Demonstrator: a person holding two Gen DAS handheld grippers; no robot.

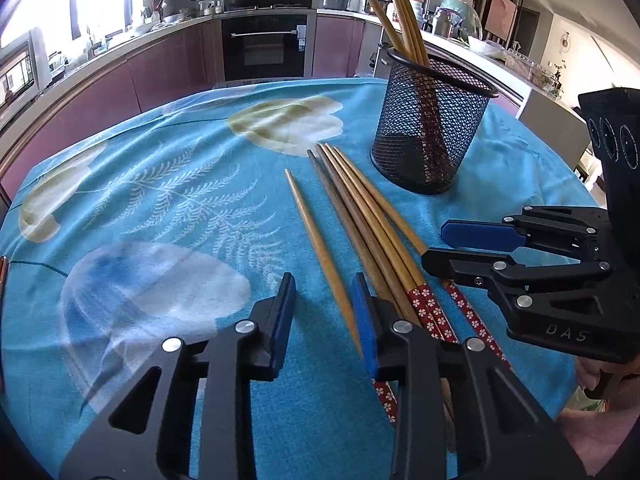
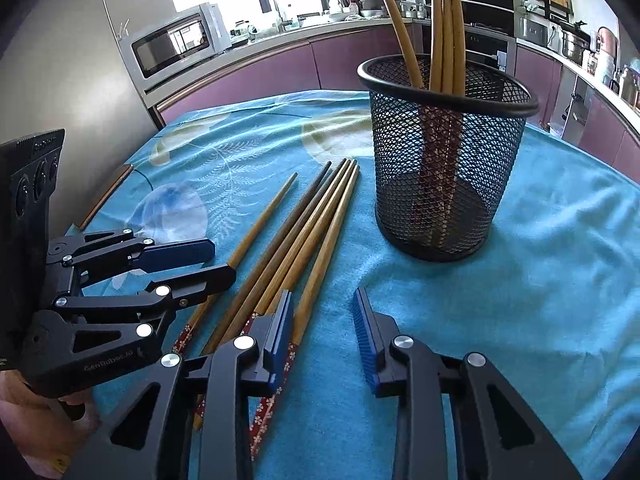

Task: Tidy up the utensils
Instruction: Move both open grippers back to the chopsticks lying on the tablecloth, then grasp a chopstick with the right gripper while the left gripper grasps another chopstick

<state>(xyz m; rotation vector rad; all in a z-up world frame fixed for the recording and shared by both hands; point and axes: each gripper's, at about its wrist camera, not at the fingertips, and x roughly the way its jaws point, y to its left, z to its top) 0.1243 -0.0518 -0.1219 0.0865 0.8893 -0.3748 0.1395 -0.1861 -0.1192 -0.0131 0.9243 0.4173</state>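
Several wooden chopsticks with red flowered ends (image 1: 360, 224) (image 2: 296, 236) lie side by side on the blue tablecloth. One lighter chopstick (image 1: 320, 252) lies apart on their left. A black mesh cup (image 1: 430, 124) (image 2: 444, 156) stands behind them and holds three chopsticks upright. My left gripper (image 1: 324, 320) (image 2: 218, 258) is open and empty, low over the lone chopstick's red end. My right gripper (image 2: 324, 336) (image 1: 434, 244) is open and empty, its left finger over the bundle's red ends.
The table (image 1: 140, 200) has a blue cloth with leaf and flower prints. Kitchen counters, an oven (image 1: 264, 44) and a microwave (image 2: 176, 44) stand beyond the far edge. A wooden strip (image 2: 106, 196) lies at the table's left edge.
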